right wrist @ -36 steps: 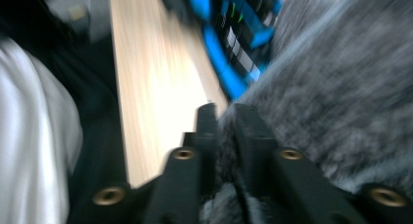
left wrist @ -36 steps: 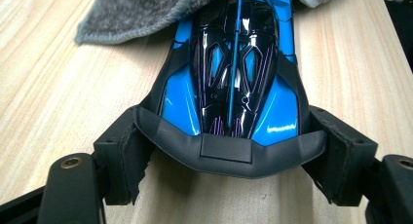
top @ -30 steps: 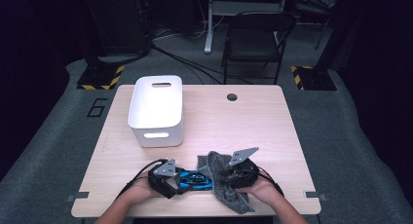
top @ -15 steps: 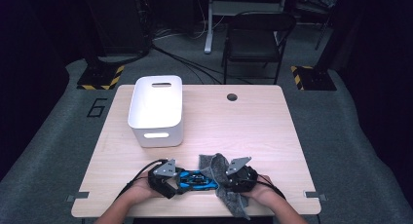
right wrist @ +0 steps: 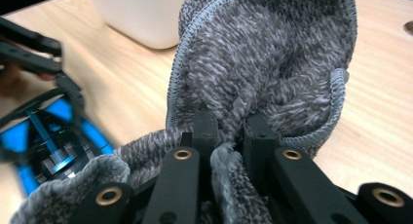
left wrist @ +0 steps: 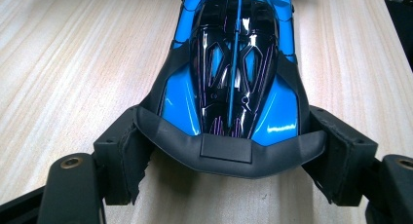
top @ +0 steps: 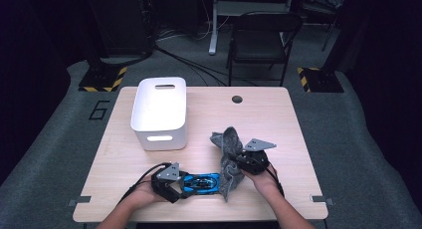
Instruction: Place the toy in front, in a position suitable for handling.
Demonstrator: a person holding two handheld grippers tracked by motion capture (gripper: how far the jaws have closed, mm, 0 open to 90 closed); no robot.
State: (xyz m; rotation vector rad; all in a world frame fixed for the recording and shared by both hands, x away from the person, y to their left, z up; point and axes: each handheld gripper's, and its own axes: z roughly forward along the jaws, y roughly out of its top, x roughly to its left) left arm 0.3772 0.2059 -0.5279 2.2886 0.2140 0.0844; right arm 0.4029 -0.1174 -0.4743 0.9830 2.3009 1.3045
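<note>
Right claw (right wrist: 226,136): mine, jaws just been closing, now pinched tight on a fold of the cloth (right wrist: 272,53); the pile bunches up between the pads.
Cloth: most of it stands up beyond my tips, the rest hangs below and lies on the table (top: 209,104), its lower end touching the nose of the car (top: 200,182).
Left claw (left wrist: 229,151): mine too, jaws wide, pads pressed on both flanks of the car's tail, holding it flat on the wood.
Slip risk: I've only got a thin fold, I reckon; a quick tug could pull it free of the pads.
Snag risk: the trailing end could catch the car and drag it askew in the left grip.
Bin (top: 160,112): white, well off beyond the left claw; a wide sweep of cloth could brush it.
</note>
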